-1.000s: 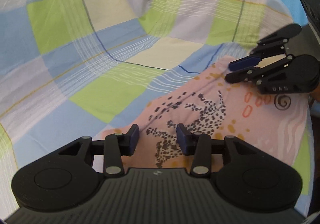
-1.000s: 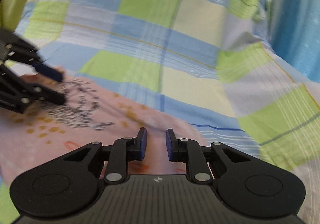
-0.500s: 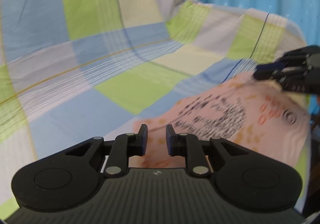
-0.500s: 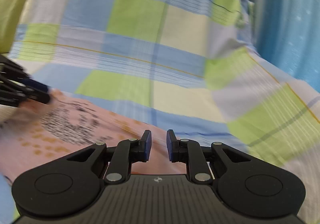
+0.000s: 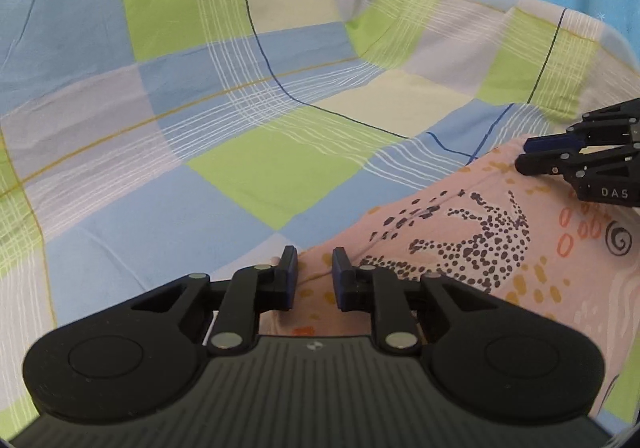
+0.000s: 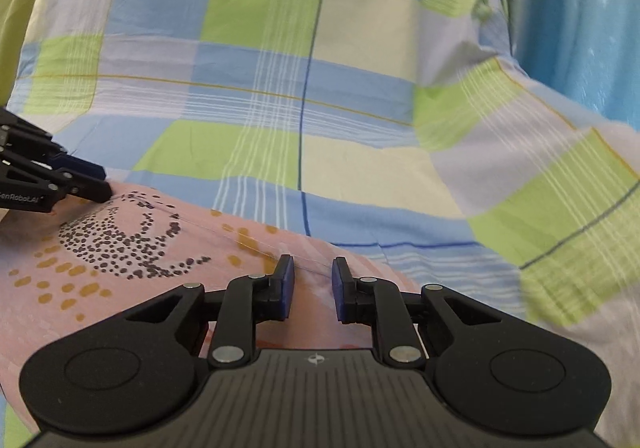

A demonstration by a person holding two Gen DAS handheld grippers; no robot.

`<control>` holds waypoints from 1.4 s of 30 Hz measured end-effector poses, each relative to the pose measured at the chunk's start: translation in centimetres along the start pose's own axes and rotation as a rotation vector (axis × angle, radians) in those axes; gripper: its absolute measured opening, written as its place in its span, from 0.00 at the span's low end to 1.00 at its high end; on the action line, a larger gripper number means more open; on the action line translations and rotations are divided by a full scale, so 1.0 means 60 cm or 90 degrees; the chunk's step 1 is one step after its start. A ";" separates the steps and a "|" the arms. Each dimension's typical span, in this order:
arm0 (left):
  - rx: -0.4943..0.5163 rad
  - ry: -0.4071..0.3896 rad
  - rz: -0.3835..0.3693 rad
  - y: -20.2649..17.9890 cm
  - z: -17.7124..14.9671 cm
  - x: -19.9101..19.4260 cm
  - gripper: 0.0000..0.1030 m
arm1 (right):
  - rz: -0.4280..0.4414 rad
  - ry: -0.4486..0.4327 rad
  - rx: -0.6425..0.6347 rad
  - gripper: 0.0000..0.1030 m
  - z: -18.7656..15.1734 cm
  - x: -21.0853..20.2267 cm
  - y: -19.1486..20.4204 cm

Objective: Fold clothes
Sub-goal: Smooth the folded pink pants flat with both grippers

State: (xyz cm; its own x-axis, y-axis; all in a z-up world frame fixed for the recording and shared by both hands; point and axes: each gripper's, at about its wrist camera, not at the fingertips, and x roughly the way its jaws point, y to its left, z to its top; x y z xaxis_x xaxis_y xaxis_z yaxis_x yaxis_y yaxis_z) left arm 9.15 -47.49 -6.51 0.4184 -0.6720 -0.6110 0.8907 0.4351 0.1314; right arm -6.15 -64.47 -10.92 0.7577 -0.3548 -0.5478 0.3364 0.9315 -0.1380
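Observation:
A pink garment (image 5: 460, 248) printed with dark dots and orange marks lies on a checked sheet. My left gripper (image 5: 314, 280) is shut on its near left edge, and pink cloth shows between the fingers. In the right wrist view the same garment (image 6: 120, 260) spreads to the left, and my right gripper (image 6: 313, 284) is shut on its near right edge. Each gripper shows in the other's view: the right gripper (image 5: 528, 156) is at the far right, and the left gripper (image 6: 100, 184) is at the far left, both at the garment's border.
A blue, green and cream checked sheet (image 5: 224, 96) covers the surface all around the garment and rises behind it. A blue curtain (image 6: 592, 8) hangs at the back right. The sheet's edge drops away on the right.
The left gripper's fingers closed from a wider gap onto the garment's edge. Both grippers shifted along the garment's border, and the cloth moved with them.

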 end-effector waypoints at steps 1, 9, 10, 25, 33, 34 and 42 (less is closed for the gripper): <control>0.005 0.004 0.003 -0.002 0.001 0.000 0.16 | -0.002 0.001 0.002 0.22 -0.003 -0.001 -0.002; 0.012 0.008 0.008 -0.006 0.001 -0.004 0.16 | -0.051 0.017 0.024 0.22 -0.018 -0.008 -0.024; 0.013 0.009 0.009 -0.007 0.001 -0.004 0.16 | -0.062 0.023 0.034 0.22 -0.022 -0.007 -0.032; 0.043 -0.039 -0.038 -0.056 -0.031 -0.116 0.16 | 0.065 -0.021 0.024 0.23 -0.031 -0.122 0.042; 0.031 -0.008 -0.022 -0.045 -0.121 -0.171 0.19 | 0.028 0.040 -0.028 0.27 -0.079 -0.134 0.058; 0.008 -0.002 -0.015 -0.035 -0.121 -0.176 0.19 | 0.025 0.038 -0.006 0.27 -0.081 -0.141 0.050; 0.063 -0.044 -0.051 -0.088 -0.117 -0.219 0.19 | 0.050 0.020 0.027 0.26 -0.097 -0.190 0.069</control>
State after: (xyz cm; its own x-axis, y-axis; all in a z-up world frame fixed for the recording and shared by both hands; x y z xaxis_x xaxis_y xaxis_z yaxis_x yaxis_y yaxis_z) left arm -2.31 -36.77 -4.63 0.3530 -0.7439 -0.5674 0.9336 0.3195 0.1620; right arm -16.67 -56.12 -10.03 0.7655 -0.2772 -0.5807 0.3007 0.9519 -0.0581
